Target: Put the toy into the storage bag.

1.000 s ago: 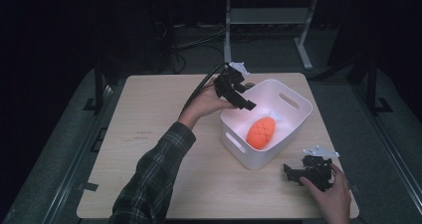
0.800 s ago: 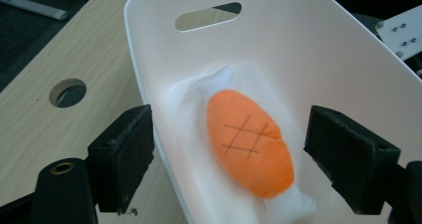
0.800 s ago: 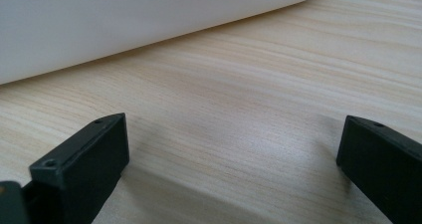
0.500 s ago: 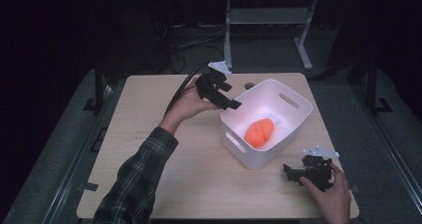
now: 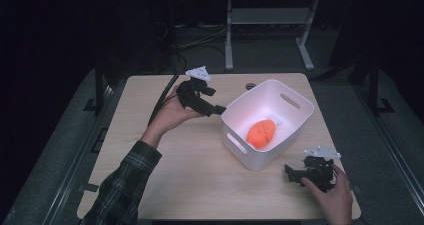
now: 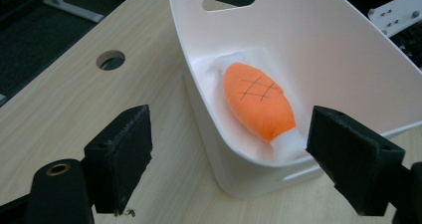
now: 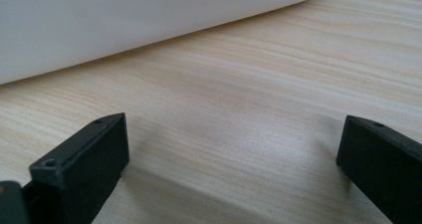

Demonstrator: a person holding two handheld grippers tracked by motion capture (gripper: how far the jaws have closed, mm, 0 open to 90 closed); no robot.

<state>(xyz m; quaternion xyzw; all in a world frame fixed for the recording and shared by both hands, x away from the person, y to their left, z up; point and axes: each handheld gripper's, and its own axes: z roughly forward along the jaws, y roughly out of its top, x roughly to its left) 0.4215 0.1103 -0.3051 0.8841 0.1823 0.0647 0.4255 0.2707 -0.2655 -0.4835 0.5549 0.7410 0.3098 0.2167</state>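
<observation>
One pale wood table (image 5: 180, 155), round hole (image 5: 250, 86); dark room.

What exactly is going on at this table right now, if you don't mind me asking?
A person holds a gripper in each hand. An orange plush toy lies inside the white bin. The left gripper is open beside the bin's rim, holding nothing. The right gripper rests open on the wooden table near the bin.
</observation>
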